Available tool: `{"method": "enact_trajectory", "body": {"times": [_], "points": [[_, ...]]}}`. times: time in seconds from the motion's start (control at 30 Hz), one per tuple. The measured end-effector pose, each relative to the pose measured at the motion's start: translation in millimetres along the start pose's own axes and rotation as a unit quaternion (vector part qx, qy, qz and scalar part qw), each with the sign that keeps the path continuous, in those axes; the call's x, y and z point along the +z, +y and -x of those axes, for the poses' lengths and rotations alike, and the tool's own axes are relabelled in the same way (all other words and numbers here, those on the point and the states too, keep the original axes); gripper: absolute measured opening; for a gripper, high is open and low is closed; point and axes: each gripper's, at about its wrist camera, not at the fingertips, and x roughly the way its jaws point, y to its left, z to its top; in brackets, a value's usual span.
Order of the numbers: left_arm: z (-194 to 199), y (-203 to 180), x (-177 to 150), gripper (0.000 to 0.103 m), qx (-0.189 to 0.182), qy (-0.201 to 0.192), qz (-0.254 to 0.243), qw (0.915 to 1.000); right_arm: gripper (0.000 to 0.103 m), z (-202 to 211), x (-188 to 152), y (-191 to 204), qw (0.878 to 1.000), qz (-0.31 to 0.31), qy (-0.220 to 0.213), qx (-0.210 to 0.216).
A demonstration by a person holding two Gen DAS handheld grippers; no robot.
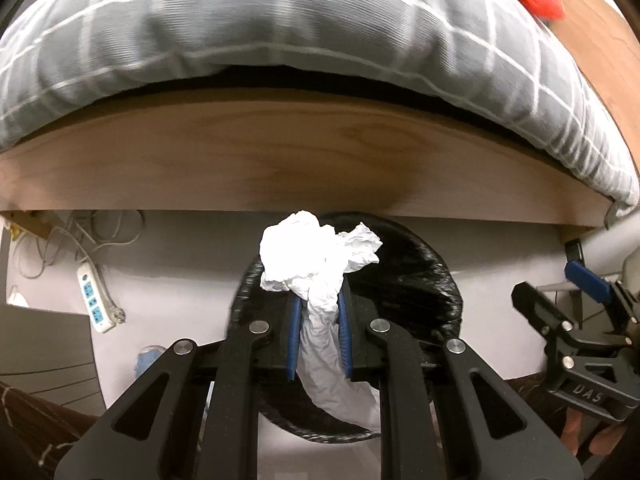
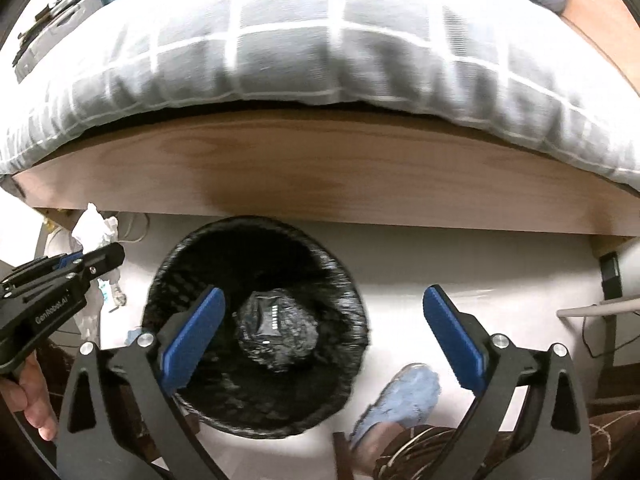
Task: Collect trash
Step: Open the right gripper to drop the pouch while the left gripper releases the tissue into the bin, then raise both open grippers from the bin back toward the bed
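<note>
Left fingers (image 1: 344,320) clamped on crumpled tissue (image 1: 316,256); right fingers (image 2: 452,328) wide, bin (image 2: 256,320) interior visible below.

The left gripper (image 1: 319,320) has its jaws closed on a crumpled white tissue (image 1: 320,264), whose bunched top sticks out past the blue pads (image 1: 295,336) while a twisted tail hangs back between them, above a bin lined with a black bag (image 1: 416,280) on the pale floor (image 1: 180,264). Behind the bin runs the wooden bed frame (image 1: 280,160), with a grey checked duvet (image 1: 280,24) hanging over its edge. A white power strip (image 1: 95,300) lies on the floor to the left, and the right gripper (image 1: 576,312) shows at the right edge.
</note>
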Motion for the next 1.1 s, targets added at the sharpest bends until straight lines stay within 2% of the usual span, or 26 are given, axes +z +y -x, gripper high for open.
{"method": "enact_trajectory", "body": {"times": [0.17,0.37,0.47,0.53,0.73,0.93,1.1], "points": [[-12.5,-24.0,-1.9,0.015,-0.014,0.014,-0.014,0.9997,0.095,4.2,-2.8,-20.9,1.0,-0.016,-0.001,-0.022],[-19.3,-43.5,-5.0,0.016,-0.01,0.011,-0.039,0.9991,0.095,2.7,-6.2,-40.9,0.999,-0.035,0.002,-0.031],[-20.2,-52.3,-6.6,0.03,0.006,0.004,-0.056,0.9984,0.095,1.4,-7.1,-43.7,0.999,-0.038,0.004,-0.035],[-21.2,-53.4,-8.7,0.051,0.012,0.001,-0.057,0.9983,0.095,-2.1,-7.7,-43.9,0.998,-0.04,0.008,-0.039],[-20.6,-45.1,-10.2,0.076,0.021,-0.005,-0.052,0.9984,0.095,-6.8,-5.8,-40.8,0.999,-0.037,0.01,-0.037],[-11.5,-39.7,-9.5,0.095,0.03,-0.021,-0.051,0.998,0.095,-0.6,-3.9,-33.9,0.999,-0.036,0.001,-0.035],[-3.8,-30.6,-7.8,0.097,0.047,-0.023,-0.039,0.9978,0.095,11.4,-3.2,-25.8,0.999,-0.024,-0.018,-0.037]]}}
